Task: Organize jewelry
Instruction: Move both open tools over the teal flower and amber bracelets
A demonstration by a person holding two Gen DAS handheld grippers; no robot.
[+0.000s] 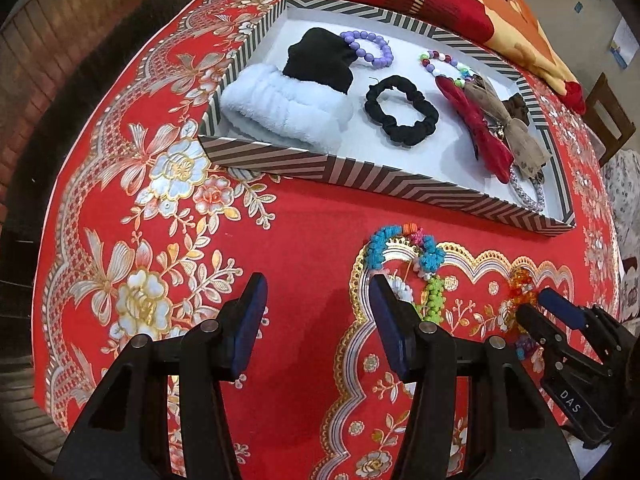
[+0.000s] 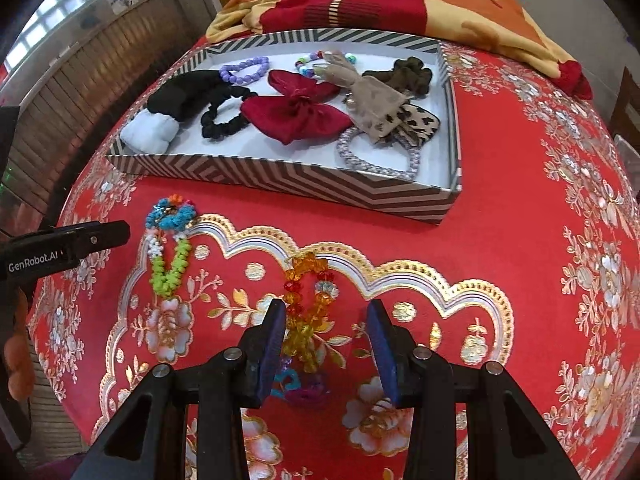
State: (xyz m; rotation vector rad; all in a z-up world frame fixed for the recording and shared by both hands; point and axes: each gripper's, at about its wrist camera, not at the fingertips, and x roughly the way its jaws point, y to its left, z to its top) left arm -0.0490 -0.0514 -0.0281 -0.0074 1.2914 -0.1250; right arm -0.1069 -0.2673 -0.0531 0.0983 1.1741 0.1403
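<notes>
While most of the accessories already lie in the striped box [image 2: 280,184], two pieces wait on the red worktop [image 2: 500,240] in front of it. The right gripper [image 2: 326,344] hangs over the amber bead bracelet [image 2: 306,304], its jaws spread wide with the beads between them, not gripped. The left gripper [image 1: 316,320] hovers with jaws wide open and empty, just beside the pom-pom garland [image 1: 408,264]. By the look of it the sorting is well advanced, with these two items left. Counted inside the box: one white headband [image 1: 280,110], one black cloth [image 1: 320,60], one purple bead bracelet [image 1: 370,50], one multicoloured bracelet [image 1: 444,66], two dark scrunchies, one silver band [image 2: 376,152], and three bows.
</notes>
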